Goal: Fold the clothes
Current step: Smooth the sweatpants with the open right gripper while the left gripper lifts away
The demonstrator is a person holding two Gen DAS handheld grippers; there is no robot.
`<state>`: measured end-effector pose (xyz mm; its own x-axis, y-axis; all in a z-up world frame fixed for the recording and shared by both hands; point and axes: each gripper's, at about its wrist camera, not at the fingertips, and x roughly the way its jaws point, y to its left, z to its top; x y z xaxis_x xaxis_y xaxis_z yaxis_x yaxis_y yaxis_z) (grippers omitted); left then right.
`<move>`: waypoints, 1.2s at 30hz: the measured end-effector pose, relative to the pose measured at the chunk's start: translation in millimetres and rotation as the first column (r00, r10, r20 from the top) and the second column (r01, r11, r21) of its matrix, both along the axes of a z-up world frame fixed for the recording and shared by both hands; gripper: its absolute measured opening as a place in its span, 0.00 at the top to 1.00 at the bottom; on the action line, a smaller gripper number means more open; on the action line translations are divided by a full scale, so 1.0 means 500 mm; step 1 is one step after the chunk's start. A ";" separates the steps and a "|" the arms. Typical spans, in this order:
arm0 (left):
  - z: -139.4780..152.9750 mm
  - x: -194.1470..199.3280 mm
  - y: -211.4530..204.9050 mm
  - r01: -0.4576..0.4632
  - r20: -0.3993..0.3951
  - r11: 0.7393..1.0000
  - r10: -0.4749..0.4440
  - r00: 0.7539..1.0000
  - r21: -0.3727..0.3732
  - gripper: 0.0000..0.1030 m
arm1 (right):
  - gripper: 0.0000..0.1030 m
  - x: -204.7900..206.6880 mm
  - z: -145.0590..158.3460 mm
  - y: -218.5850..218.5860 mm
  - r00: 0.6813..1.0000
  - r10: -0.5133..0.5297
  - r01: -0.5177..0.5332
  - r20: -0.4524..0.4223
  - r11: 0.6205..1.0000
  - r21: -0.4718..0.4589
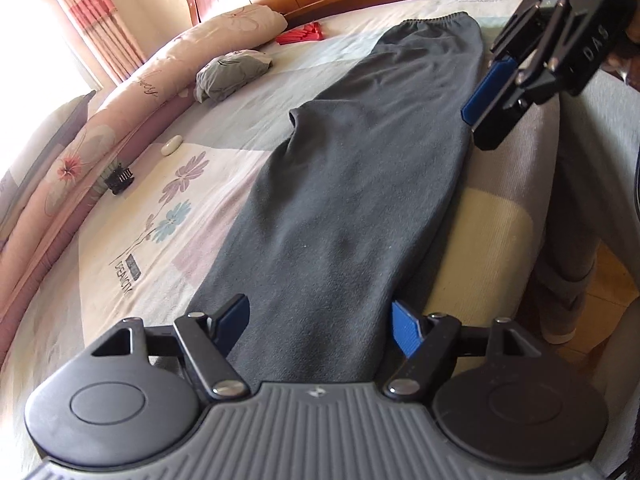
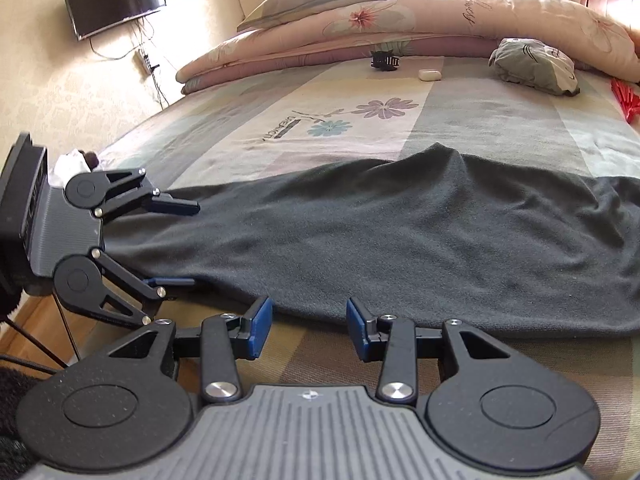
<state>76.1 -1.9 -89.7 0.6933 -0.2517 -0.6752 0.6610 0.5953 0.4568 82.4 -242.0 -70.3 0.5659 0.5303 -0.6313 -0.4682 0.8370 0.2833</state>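
Note:
Dark grey trousers [image 1: 352, 168] lie flat along the bed's near edge, folded lengthwise, with the elastic waistband at the far end. My left gripper [image 1: 320, 320] is open at the leg end, one blue-padded finger on each side of the cloth. In the right wrist view the left gripper [image 2: 184, 242] shows at the left, straddling that same end of the trousers [image 2: 400, 240]. My right gripper [image 2: 309, 324] is open just short of the trousers' long side edge, with nothing between its fingers. From the left wrist view the right gripper [image 1: 484, 116] hovers beside the trousers' middle.
A folded grey garment [image 1: 232, 74], a white case [image 1: 172, 145], a black hair clip [image 1: 120, 178] and red items [image 1: 300, 34] lie on the floral sheet [image 1: 132, 216]. A rolled quilt [image 2: 400, 16] lines the far side. A person's leg [image 1: 572, 220] stands at the bed edge.

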 end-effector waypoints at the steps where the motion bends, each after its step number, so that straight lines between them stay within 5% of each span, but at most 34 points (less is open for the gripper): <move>1: -0.002 -0.003 0.001 0.011 0.006 1.000 -0.011 1.000 0.011 0.26 | 0.55 0.002 0.002 -0.001 1.000 -0.005 0.005 -0.003 1.000 0.013; 9: -0.011 -0.024 0.033 0.038 0.100 0.989 -0.052 0.994 0.143 0.25 | 0.51 -0.003 0.012 -0.008 0.999 -0.035 0.035 0.002 0.999 0.030; 15: -0.014 -0.023 0.017 0.014 0.174 0.992 -0.036 0.984 0.127 0.25 | 0.51 0.007 0.002 0.001 0.999 -0.038 0.040 -0.033 0.996 0.081; 22: -0.029 -0.009 -0.085 0.121 0.202 0.986 -0.142 0.969 0.114 0.25 | 0.50 -0.005 0.016 0.009 0.999 -0.034 0.034 -0.009 0.996 0.085; 24: -0.026 -0.007 -0.091 0.130 0.206 0.984 -0.153 0.966 0.122 0.35 | 0.50 -0.009 0.015 0.001 0.999 -0.043 0.044 -0.014 0.995 0.091; 26: -0.016 0.001 -0.081 0.114 0.178 0.989 -0.129 0.975 0.095 0.62 | 0.50 -0.012 0.011 -0.003 0.999 -0.048 0.049 -0.013 0.995 0.083; 28: -0.005 0.012 -0.067 0.084 0.126 0.995 -0.090 0.988 0.052 0.81 | 0.50 -0.014 0.008 0.008 0.999 -0.041 0.041 0.009 0.998 0.038; 32: 0.006 0.015 -0.057 0.057 0.090 0.998 -0.058 0.994 0.008 0.82 | 0.38 -0.027 0.011 0.072 0.985 0.025 0.008 0.172 0.981 -0.192; 36: 0.007 0.010 -0.056 0.046 0.071 0.999 -0.046 0.996 -0.010 0.82 | 0.27 -0.037 -0.004 0.158 0.919 0.200 -0.018 0.338 0.881 -0.473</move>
<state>81.2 -29.6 -86.2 0.7266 -0.2917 -0.6221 0.6542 0.5704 0.4966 63.8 -163.0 -72.1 0.7589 0.3093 -0.5730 -0.5566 0.7649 -0.3243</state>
